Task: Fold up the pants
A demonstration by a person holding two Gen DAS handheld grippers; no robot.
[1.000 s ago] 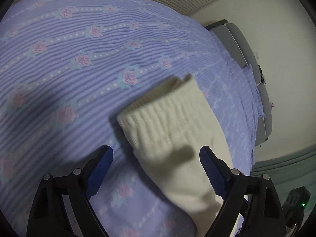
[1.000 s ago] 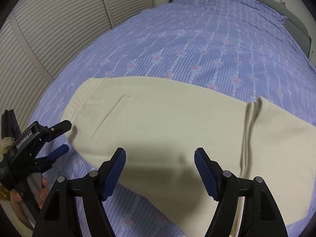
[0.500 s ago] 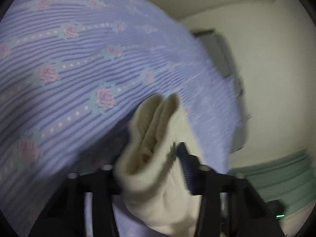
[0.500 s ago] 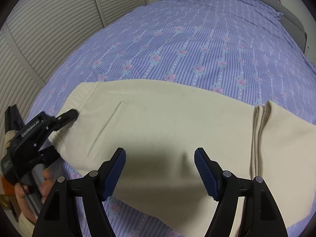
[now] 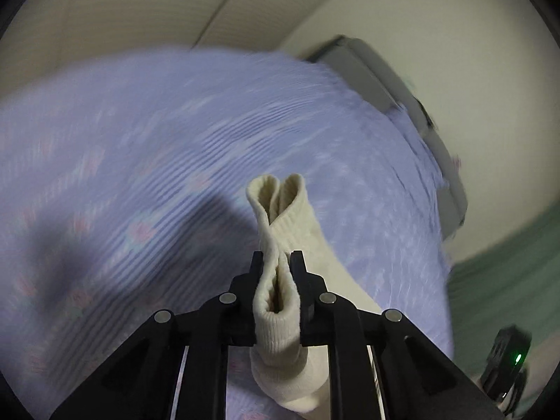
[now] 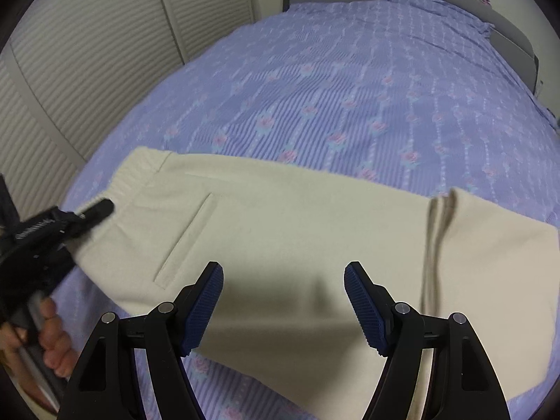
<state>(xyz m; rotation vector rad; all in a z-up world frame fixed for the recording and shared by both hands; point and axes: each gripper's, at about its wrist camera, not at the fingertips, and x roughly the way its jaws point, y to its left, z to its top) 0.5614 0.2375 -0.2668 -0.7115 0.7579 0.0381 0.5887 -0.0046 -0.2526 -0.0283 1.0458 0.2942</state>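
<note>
Our left gripper (image 5: 276,262), jaws just closing, pinches the ribbed waistband (image 5: 278,217) to carry it over. Our right gripper (image 6: 283,301) hangs spread, empty, above the cream pants (image 6: 297,224) lying flat on the bedspread (image 6: 350,87).

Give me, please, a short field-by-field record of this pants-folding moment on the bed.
surface: bed with purple rose-print sheet
garment: cream pants, lying across the sheet, leg end already doubled over at right
waistband: ribbed waistband, bunched and pinched
left gripper: left gripper, jaws have just been closing, now clamped on the waistband
right gripper: right gripper, open above the pants, nothing between its pads
person: hand on the left gripper's handle
</note>
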